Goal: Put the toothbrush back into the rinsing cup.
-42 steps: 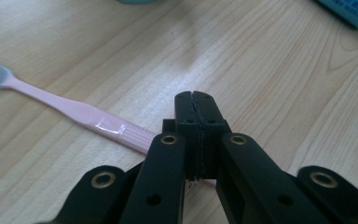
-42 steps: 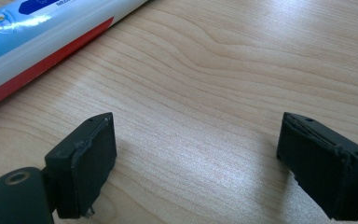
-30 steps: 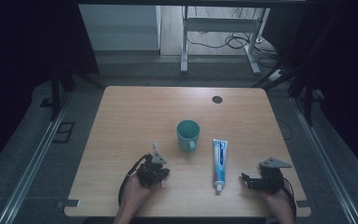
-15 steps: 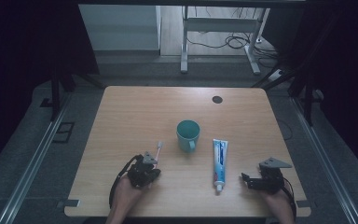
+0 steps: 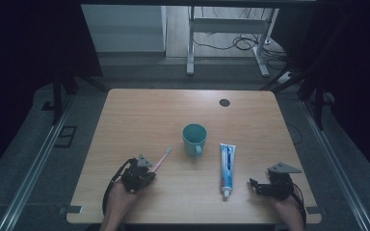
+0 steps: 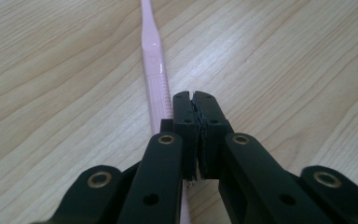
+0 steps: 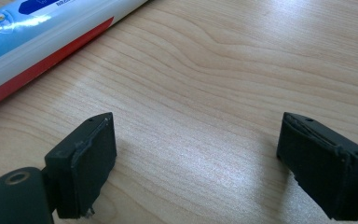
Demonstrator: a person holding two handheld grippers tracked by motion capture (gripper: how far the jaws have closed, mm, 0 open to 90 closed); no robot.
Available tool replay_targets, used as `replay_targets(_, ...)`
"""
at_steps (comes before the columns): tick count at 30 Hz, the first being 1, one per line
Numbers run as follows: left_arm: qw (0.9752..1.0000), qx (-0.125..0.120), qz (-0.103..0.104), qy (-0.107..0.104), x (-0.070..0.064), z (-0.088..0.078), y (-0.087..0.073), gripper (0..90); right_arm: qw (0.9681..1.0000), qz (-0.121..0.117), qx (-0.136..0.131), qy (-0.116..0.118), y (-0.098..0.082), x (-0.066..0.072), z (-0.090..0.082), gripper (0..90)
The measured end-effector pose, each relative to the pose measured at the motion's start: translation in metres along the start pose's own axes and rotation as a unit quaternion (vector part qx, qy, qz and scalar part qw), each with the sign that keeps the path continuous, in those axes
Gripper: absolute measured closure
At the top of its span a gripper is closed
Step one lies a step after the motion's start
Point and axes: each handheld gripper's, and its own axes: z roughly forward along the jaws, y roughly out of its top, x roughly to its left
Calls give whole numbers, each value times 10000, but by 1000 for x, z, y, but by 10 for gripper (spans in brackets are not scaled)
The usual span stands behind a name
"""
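A pink toothbrush (image 5: pixel 162 158) lies on the wooden table (image 5: pixel 144 113), bristles toward the teal cup (image 5: pixel 194 138). My left gripper (image 5: pixel 149 169) sits at its handle end, shut. In the left gripper view the pads meet with nothing between them (image 6: pixel 195 95), and the toothbrush handle (image 6: pixel 154 70) runs along the left jaw and under it. A white and blue toothpaste tube (image 5: pixel 227 166) lies right of the cup. My right gripper (image 5: pixel 255 186) rests open near the front right edge. Bare wood shows between its pads (image 7: pixel 196 172), and the tube (image 7: pixel 42 42) is off to their left.
A small black round mark (image 5: pixel 224 102) sits near the table's far right. Dark floor surrounds the table, with metal rails (image 5: pixel 43 159) along both sides and a desk frame (image 5: pixel 226 43) with cables beyond the far edge.
My left gripper has shifted left toward the table's front corner. The toothbrush now slants up to the right from it instead of pointing straight away. The right gripper has kept still.
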Motion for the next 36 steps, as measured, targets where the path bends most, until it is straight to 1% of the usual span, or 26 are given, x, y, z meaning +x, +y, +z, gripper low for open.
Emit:
replay_targets(2, 10000, 11, -33, 26, 2, 0, -1, 878, 10000, 3, 3, 3, 0, 0, 0, 116)
replay_targets(6, 10000, 32, -11, 10, 4, -2, -2, 872, 10000, 1, 2, 1, 0, 0, 0, 116)
replay_targets(9, 10000, 46, -23, -55, 6, -4, 0, 838, 10000, -1, 1, 0, 0, 0, 0, 116)
replay_targets(15, 9999, 84, -45, -70, 10, -9, 6, 795, 10000, 1, 1, -1, 0, 0, 0, 116)
replay_targets(19, 9997, 259, -20, -45, 14, -10, 11, 744, 10000, 1, 5, -2, 0, 0, 0, 116)
replay_targets(21, 9993, 357, -58, -46, 17, -9, 14, 716, 10000, 2, 8, -1, 0, 0, 0, 116)
replay_targets(25, 9980, 631, -24, -50, 20, -5, 21, 689, 10000, 2, 8, -1, 0, 0, 0, 116)
replay_targets(26, 9973, 725, -21, -63, 21, -5, 24, 681, 10000, 1, 8, -1, 0, 0, 0, 116)
replay_targets(31, 9949, 1011, 16, -61, 22, -2, 35, 656, 10000, 2, 7, 0, 0, 0, 0, 116)
replay_targets(34, 9925, 1218, 20, -51, 22, 1, 42, 633, 10000, 4, 9, -2, 0, 0, 0, 116)
replay_targets(36, 9906, 1368, 47, -51, 23, 4, 47, 621, 10000, -3, 8, -3, 0, 0, 0, 116)
